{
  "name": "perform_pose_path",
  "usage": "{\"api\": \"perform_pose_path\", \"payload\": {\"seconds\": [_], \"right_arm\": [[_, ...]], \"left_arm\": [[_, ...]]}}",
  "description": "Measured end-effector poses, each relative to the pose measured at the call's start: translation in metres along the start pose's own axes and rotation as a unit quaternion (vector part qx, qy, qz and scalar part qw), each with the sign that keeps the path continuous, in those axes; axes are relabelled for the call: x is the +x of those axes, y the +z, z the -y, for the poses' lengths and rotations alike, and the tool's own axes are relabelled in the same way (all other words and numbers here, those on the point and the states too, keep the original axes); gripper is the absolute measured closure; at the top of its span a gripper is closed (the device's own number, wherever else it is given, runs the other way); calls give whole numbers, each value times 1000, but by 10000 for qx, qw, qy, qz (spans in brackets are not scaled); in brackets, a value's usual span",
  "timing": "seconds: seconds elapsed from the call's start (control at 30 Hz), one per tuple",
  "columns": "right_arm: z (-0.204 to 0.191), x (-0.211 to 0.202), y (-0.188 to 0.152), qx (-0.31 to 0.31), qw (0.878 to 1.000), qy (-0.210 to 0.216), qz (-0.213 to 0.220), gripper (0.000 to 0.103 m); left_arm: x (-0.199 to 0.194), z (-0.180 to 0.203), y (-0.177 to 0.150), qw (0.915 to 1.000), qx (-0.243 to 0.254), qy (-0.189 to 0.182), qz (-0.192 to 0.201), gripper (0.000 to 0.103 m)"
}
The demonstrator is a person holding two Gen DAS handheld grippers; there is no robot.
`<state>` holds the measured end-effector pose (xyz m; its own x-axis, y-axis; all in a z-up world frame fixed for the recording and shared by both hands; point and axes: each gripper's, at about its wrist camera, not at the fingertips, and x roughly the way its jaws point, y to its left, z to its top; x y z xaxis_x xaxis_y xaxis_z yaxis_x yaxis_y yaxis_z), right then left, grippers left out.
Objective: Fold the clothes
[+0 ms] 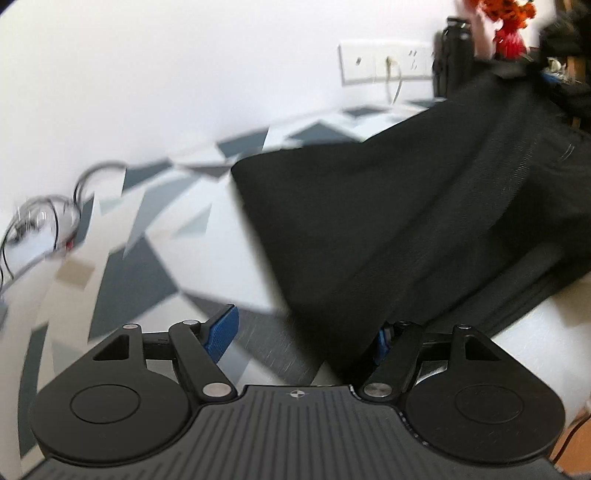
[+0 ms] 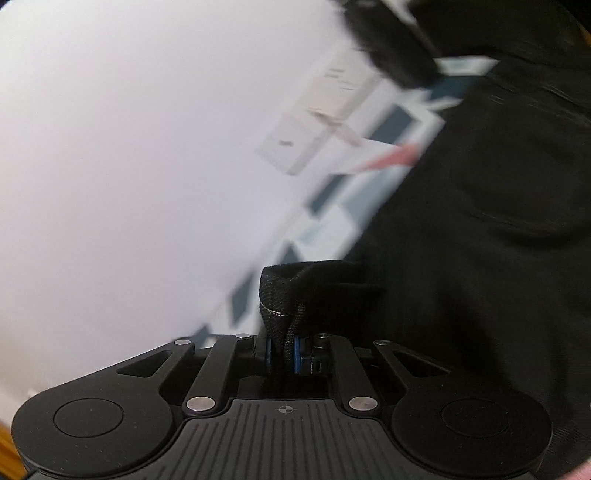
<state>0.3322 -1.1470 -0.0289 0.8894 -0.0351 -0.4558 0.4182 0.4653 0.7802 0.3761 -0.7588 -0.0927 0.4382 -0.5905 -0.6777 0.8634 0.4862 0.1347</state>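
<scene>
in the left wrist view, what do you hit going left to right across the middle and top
coiled cables → patterned bedsheet → black garment; higher up, wall socket panel → dark bottle → orange-red flowers

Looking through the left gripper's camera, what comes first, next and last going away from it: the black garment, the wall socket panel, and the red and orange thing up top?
1. The black garment: nearest, its edge hanging between the left gripper's open fingers, right of centre.
2. The wall socket panel: behind the cloth, upper middle, on the white wall.
3. The red and orange object: top right corner; blurred, and roughly as far as the panel, so too close to rank surely.
</scene>
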Motion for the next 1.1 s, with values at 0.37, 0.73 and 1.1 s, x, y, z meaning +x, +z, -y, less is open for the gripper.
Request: {"api": "perform_pose_path", "payload": {"seconds": [0.37, 0.73, 1.1], "right_arm": [[61, -19, -54, 618, 9928, -924, -451, 94], [49, -17, -46, -10, 9823, -1744, -682, 75], [29, 17, 27, -866, 9892, -1175, -150, 56]], "left_arm": [[-21, -8, -10, 9982, 550, -215, 129, 61], [-39, -19, -6, 9946, -15, -1031, 141, 35], [7, -57, 49, 9775, -1907, -826, 350, 28]]}}
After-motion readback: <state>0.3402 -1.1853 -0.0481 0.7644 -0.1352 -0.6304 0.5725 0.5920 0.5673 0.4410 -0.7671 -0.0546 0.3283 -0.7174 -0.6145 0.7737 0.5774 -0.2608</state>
